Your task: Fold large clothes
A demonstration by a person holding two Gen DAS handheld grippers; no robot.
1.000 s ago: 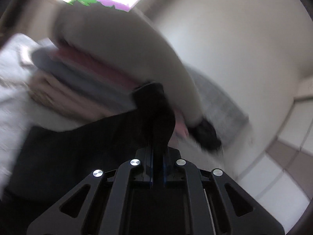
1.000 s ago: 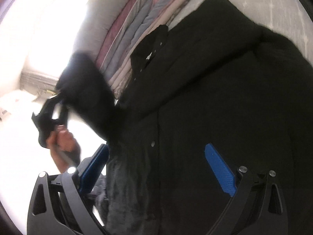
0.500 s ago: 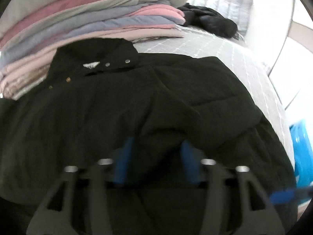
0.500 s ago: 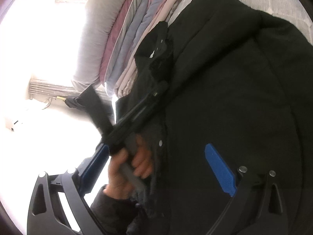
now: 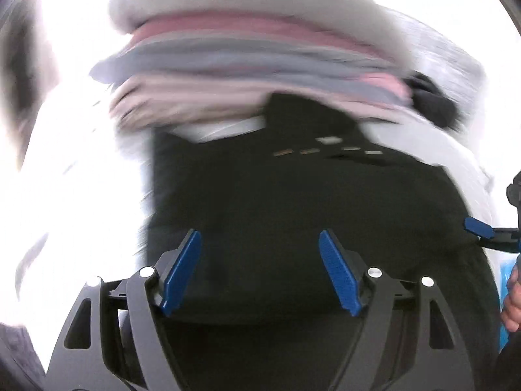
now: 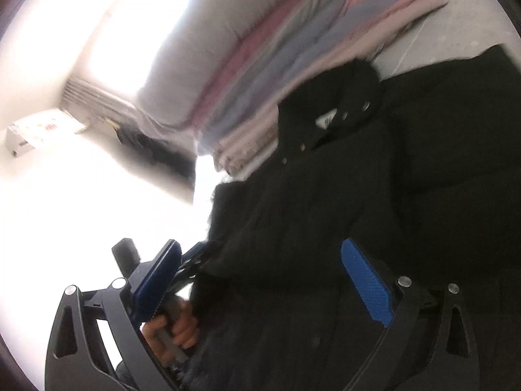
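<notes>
— Where's the coat right now?

— The big black padded coat (image 5: 293,202) lies spread flat on the pale quilted bedcover (image 6: 456,22), collar end toward the far side. You can make out its snap buttons and a small white label at the neck (image 6: 327,119).

— What's around it?

— Just beyond the collar there's a tall stack of folded pink, lilac and grey quilts (image 5: 260,65), the collar right up against its lower layers. A dark crumpled garment (image 5: 433,97) sits on the bed to the right of the stack. Bright window light washes out the left side, and the left camera's view is badly smeared.

— And the grippers?

— The left gripper (image 5: 260,270) points down over the near part of the coat, blue pads (image 5: 182,270) apart and the jaws spreading wider, black fabric below the gap but nothing pinched. From the other side, the person's left hand (image 6: 172,325) is wrapped round its handle at the coat's edge.

— The right one?

— The right gripper (image 6: 260,290) hovers over the coat's front, jaws wide apart, gripping nothing; its blue pad tip (image 5: 477,228) pokes in at the coat's right edge, with fingers of the right hand (image 5: 513,293) behind it.
</notes>
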